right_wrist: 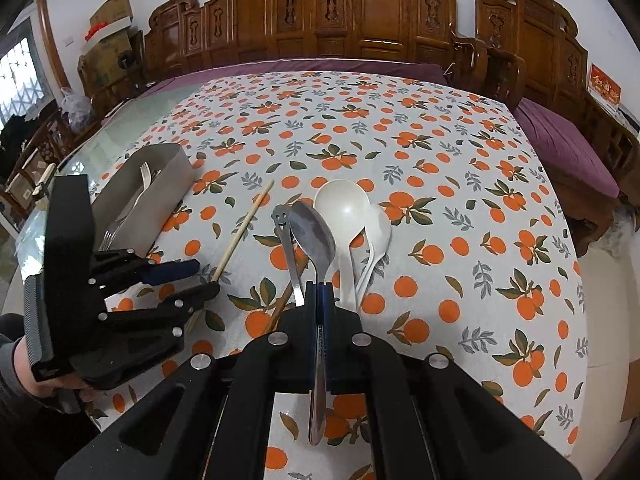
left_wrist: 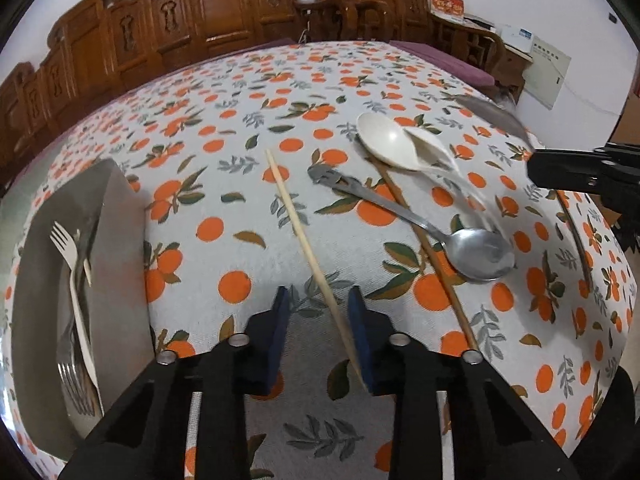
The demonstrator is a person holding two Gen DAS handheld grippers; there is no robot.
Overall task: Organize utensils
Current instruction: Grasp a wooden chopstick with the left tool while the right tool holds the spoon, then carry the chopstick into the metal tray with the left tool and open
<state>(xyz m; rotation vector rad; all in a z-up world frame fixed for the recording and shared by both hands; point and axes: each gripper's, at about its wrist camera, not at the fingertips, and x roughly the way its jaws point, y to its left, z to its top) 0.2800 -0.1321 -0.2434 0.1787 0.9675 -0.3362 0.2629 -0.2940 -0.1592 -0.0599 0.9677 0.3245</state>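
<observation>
Your right gripper (right_wrist: 320,292) has its fingers pinched on the handle of a metal spoon (right_wrist: 314,240), bowl pointing away from you and lifted above the tablecloth (right_wrist: 460,184). Beneath it a second metal spoon with a smiley-face handle end (left_wrist: 420,224) lies across a dark wooden chopstick (left_wrist: 424,248), with two white plastic spoons (right_wrist: 344,216) just beside them toward the table's right side. Your left gripper (left_wrist: 320,304) has its fingers spread around the near end of a pale chopstick (left_wrist: 304,236), which touches the right finger's pad. The grey tray (left_wrist: 120,216) sits near the table's left edge, holding a white plastic fork (left_wrist: 74,272) and metal forks (left_wrist: 76,376).
</observation>
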